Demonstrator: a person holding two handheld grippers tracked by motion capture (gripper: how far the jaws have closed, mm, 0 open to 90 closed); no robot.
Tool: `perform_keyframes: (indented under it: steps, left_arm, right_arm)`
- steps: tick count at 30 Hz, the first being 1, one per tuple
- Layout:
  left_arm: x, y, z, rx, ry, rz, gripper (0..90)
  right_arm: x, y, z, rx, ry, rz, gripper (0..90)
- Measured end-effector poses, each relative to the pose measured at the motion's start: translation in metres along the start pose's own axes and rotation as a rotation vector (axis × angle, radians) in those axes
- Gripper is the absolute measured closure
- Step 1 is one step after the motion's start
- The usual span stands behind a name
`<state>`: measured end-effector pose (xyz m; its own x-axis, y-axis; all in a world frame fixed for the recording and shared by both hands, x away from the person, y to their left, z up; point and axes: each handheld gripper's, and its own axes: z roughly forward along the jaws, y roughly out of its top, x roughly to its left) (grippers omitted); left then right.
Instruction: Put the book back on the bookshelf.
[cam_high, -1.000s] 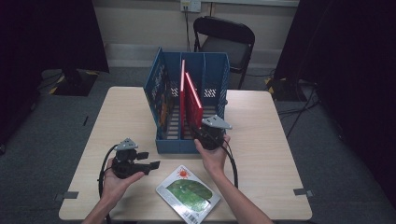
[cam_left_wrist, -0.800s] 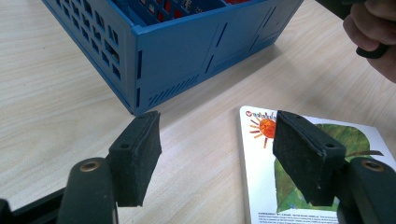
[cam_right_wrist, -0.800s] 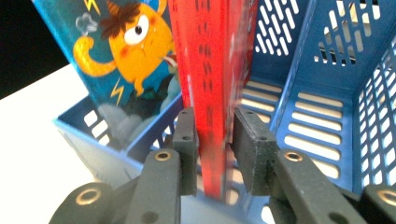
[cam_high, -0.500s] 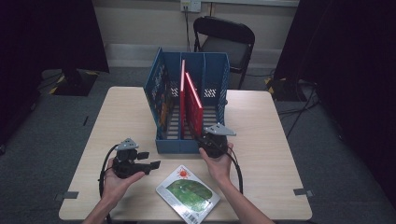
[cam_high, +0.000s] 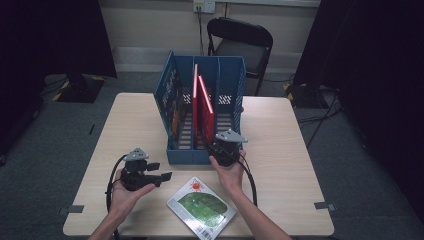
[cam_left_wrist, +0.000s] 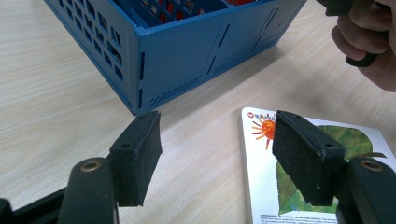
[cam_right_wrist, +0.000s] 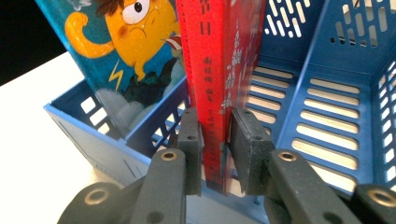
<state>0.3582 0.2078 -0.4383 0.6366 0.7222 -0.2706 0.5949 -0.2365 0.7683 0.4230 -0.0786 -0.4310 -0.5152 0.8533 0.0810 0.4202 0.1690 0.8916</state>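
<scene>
A blue three-slot file holder (cam_high: 187, 155) stands in the middle of the table. A red book (cam_high: 205, 107) stands upright in its middle slot, leaning a little right. My right gripper (cam_high: 216, 142) is at the holder's near end, and its jaws (cam_right_wrist: 215, 126) are shut on the red book's (cam_right_wrist: 217, 70) lower edge. A white picture book (cam_high: 202, 207) with a green shape and an orange sun lies flat near the front edge. My left gripper (cam_high: 161, 171) hovers open just left of it, and its jaws (cam_left_wrist: 215, 135) hold nothing.
A cartoon-cover book (cam_right_wrist: 126, 46) with an orange creature leans in the holder's left slot (cam_high: 174, 100). The right slot (cam_right_wrist: 327, 121) has only its slatted floor showing. A black folding chair (cam_high: 240, 42) stands behind the table (cam_high: 280, 140).
My right gripper has drawn back slightly toward the person at the holder's near end, jaws still around the red book. The left gripper has stayed in place.
</scene>
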Motion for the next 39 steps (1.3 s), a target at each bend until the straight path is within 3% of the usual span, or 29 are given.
perform_keyframes:
  steps: [27, 39]
  left_arm:
    - [0.001, 0.000, -0.001, -0.003, 0.001, 0.002, 32.3]
    - [0.001, 0.000, -0.002, -0.001, 0.001, 0.002, 32.3]
  right_arm:
    - [0.011, 0.019, 0.031, 0.020, -0.012, -0.003, 72.0]
    - [0.010, 0.029, 0.043, 0.035, -0.008, -0.012, 71.0]
